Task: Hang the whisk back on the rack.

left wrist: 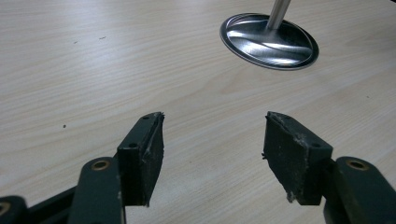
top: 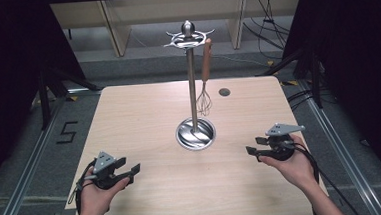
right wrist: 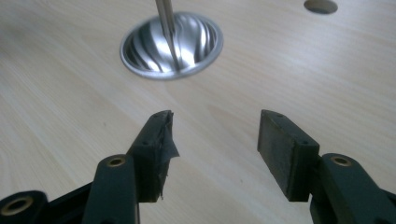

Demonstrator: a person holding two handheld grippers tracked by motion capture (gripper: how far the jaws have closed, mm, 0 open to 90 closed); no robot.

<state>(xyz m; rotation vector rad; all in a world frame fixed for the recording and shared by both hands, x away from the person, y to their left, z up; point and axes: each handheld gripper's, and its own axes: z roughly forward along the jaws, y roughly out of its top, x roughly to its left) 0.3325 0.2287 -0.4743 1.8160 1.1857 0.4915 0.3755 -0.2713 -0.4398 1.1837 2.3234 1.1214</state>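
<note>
The whisk (top: pixel 205 81) hangs by its wooden handle from a hook at the top of the steel stand (top: pixel 191 77), wire head down, just right of the pole and above the round base dish (top: pixel 195 134). The stand rises from the middle of the surface (top: pixel 139 115), a little toward the far edge; a small dark hole (top: pixel 224 92) lies right of it, nearer the far edge.

The right gripper (top: pixel 252 151) rests in a hand near the right edge, toward the near right corner, pointing left at the base dish. Its jaws stand wide apart with nothing between them; bare wood shows in the gap in the right gripper view (right wrist: pixel 215 140). The whisk is well apart from it, higher and farther back.

The left gripper (top: pixel 134 171) lies near the near left corner, aimed right toward the dish, released too, with wood between its pads (left wrist: pixel 212 149). The whisk is well away from it, across the surface.
</note>
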